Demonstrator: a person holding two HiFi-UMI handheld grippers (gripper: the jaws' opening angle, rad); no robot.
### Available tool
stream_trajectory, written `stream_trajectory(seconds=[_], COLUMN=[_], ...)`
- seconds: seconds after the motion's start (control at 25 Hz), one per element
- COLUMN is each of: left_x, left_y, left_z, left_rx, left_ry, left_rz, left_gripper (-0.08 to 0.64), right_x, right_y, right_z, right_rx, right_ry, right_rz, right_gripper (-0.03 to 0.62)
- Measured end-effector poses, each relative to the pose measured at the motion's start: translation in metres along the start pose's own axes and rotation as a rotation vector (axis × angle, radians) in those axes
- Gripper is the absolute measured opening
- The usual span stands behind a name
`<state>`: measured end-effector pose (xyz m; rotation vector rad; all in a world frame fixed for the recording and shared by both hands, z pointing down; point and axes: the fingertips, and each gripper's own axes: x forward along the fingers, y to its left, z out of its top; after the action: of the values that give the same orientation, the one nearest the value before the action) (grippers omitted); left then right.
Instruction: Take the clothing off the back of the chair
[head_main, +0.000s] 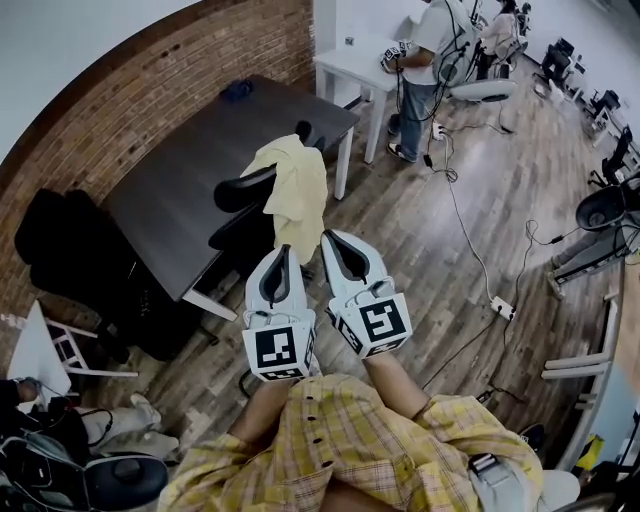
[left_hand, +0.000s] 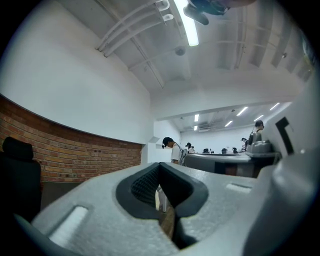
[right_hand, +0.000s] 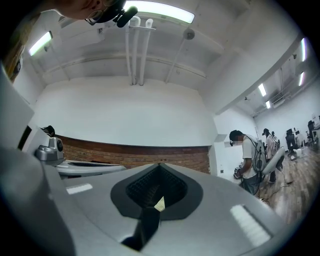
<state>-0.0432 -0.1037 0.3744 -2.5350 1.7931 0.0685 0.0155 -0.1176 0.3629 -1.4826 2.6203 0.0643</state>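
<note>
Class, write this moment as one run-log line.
left tongs: shut, empty | right tongs: shut, empty | yellow garment: draped on chair back, untouched

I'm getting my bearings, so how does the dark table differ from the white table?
The dark table runs along the brick wall; the white table stands beyond it. The dark table has the chair with the yellow cloth at it; a person stands at the white table. Both stand on the wood floor.
</note>
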Motion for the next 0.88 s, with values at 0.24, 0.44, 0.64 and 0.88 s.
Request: stream_trajectory(seconds=[0.24, 0.44, 0.64, 0.88], left_x=[0.026, 0.041, 0.052, 0.069], left_y=[0.022, 0.032, 0.042, 0.053], left_z=[0.002, 0.004, 0.008, 0.008], left_rx=[-0.02, -0.024, -0.032, -0.04], left_ry=[-0.001, -0.007, -0.01, -0.011], left_rz=[-0.021, -0.048, -0.059, -0.051], left_gripper=[0.0, 0.0, 0.0, 0.0], right_x=[0.031, 0.051, 0.065, 0.088], right_y=[-0.008, -0.011, -0.012, -0.017], right_z=[0.002, 0.002, 0.005, 0.002], right_rx=[-0.013, -0.018, -0.016, -0.018], right_ry=[0.016, 0.02, 0.029, 0.047], right_rz=[-0.02, -0.03, -0.041, -0.033], right_gripper=[-0.008, -0.008, -0.008, -0.008])
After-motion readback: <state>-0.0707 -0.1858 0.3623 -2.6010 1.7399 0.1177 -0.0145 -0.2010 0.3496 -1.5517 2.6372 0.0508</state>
